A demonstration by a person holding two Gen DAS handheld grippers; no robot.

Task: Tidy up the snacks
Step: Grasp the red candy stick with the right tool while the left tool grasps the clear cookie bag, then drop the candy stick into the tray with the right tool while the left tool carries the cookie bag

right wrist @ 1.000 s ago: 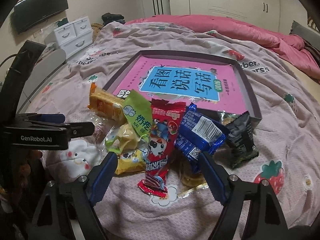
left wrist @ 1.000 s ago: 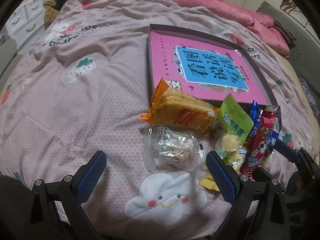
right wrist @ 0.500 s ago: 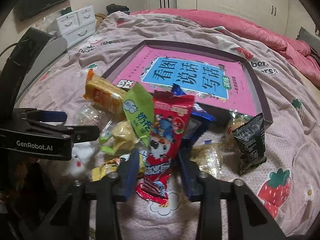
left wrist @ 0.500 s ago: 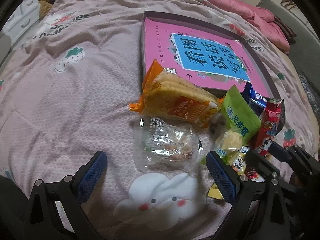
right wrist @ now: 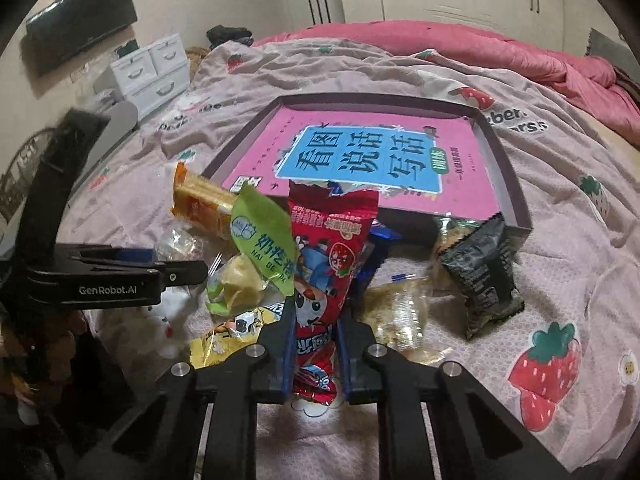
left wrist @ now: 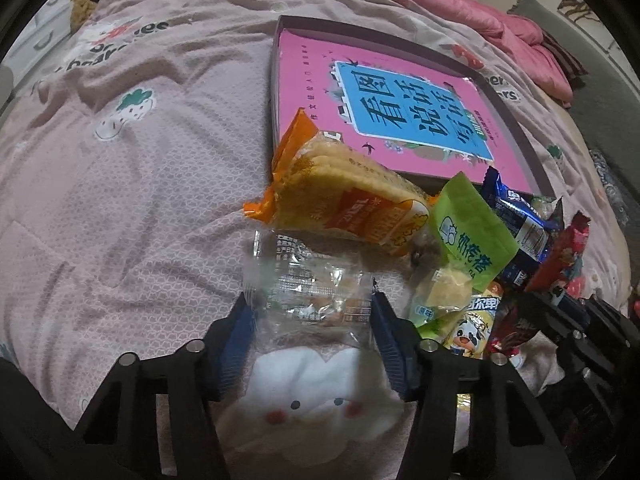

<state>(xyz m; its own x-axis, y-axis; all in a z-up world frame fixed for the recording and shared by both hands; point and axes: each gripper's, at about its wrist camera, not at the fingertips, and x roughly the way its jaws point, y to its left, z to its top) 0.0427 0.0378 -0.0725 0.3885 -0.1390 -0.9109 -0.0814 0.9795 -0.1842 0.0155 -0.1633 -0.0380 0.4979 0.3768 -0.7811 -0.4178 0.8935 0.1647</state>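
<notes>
**Both grippers closing on packets**

Nearest: left gripper [left wrist: 312, 334] just narrowed from wide apart, pads now touching both sides of the clear packet [left wrist: 308, 284] on the bed. Right gripper [right wrist: 316, 344] just clamped tight on the red packet [right wrist: 330, 264], now tipped up out of the pile. Meaning, probably: two snacks ready for lifting. Beyond the pile, tray [right wrist: 508, 168] holding only a pink book [right wrist: 360, 160]; plenty of free room above it, low rim easily cleared.
</notes>
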